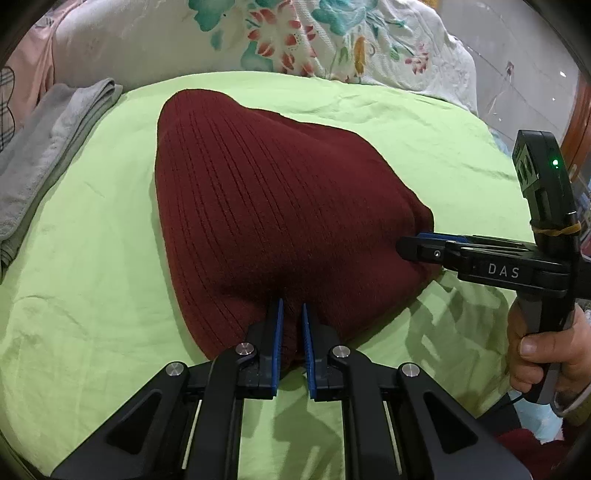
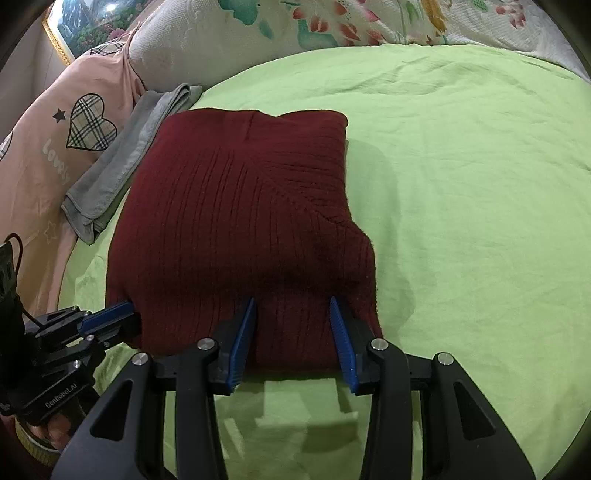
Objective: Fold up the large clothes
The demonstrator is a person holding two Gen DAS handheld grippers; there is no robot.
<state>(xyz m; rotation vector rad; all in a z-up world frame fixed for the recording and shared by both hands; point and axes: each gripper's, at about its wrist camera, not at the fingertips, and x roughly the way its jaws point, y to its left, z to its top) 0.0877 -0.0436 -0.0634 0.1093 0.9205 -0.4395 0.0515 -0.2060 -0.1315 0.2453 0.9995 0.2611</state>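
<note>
A dark red ribbed knit sweater (image 1: 266, 206) lies folded into a thick block on the green bed sheet (image 1: 85, 258); it also shows in the right wrist view (image 2: 236, 206). My left gripper (image 1: 293, 306) is shut on the sweater's near edge, a fold of knit pinched between its blue pads. It shows from the side in the right wrist view (image 2: 125, 314) at the sweater's near left corner. My right gripper (image 2: 293, 302) is open, its fingers astride the sweater's near right edge. In the left wrist view it (image 1: 410, 245) reaches in from the right.
A folded grey towel (image 1: 48, 162) lies left of the sweater, also in the right wrist view (image 2: 122, 166). A floral quilt (image 1: 295, 33) is piled at the back. A pink pillow with a plaid heart (image 2: 59, 129) sits at the left. Green sheet (image 2: 461, 221) spreads to the right.
</note>
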